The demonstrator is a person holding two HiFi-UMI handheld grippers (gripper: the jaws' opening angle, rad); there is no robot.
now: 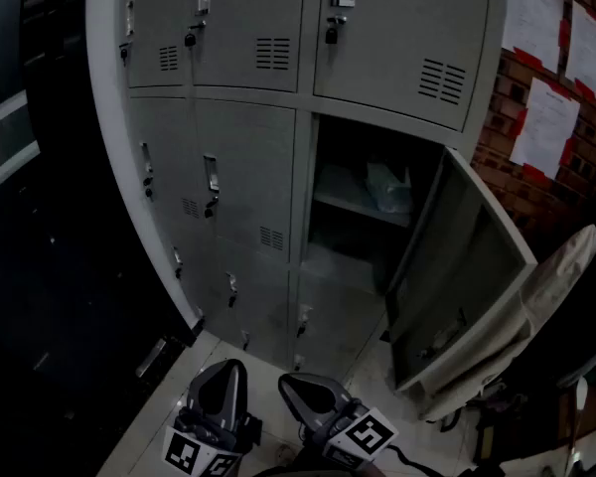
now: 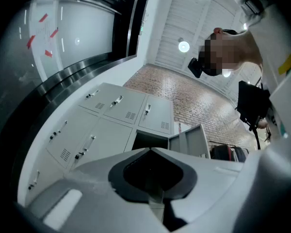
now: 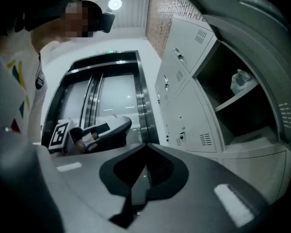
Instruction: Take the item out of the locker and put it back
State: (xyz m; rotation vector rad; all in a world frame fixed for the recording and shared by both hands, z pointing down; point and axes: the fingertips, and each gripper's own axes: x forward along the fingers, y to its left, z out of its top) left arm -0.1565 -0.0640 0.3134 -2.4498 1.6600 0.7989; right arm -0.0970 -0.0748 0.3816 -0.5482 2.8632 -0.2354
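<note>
Grey left tongs (image 1: 222, 374), grey right tongs (image 1: 296, 384), black-and-white marker cubes (image 1: 370, 433), white top (image 2: 281, 110).

White paper sheets (image 1: 546, 122) on a red brick wall (image 1: 497, 152), pale tiled floor (image 1: 154, 420) below.

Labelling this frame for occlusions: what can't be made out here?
- Item on the shelf: the head view is too dim and it is too small in the right gripper view. It shows only as a pale crumpled shape, so its kind is unclear.
- Locker below the shelf: deep shadow in the head view, so its contents can't be told.
- Papers on the brick wall: the print is too small in the head view.
</note>
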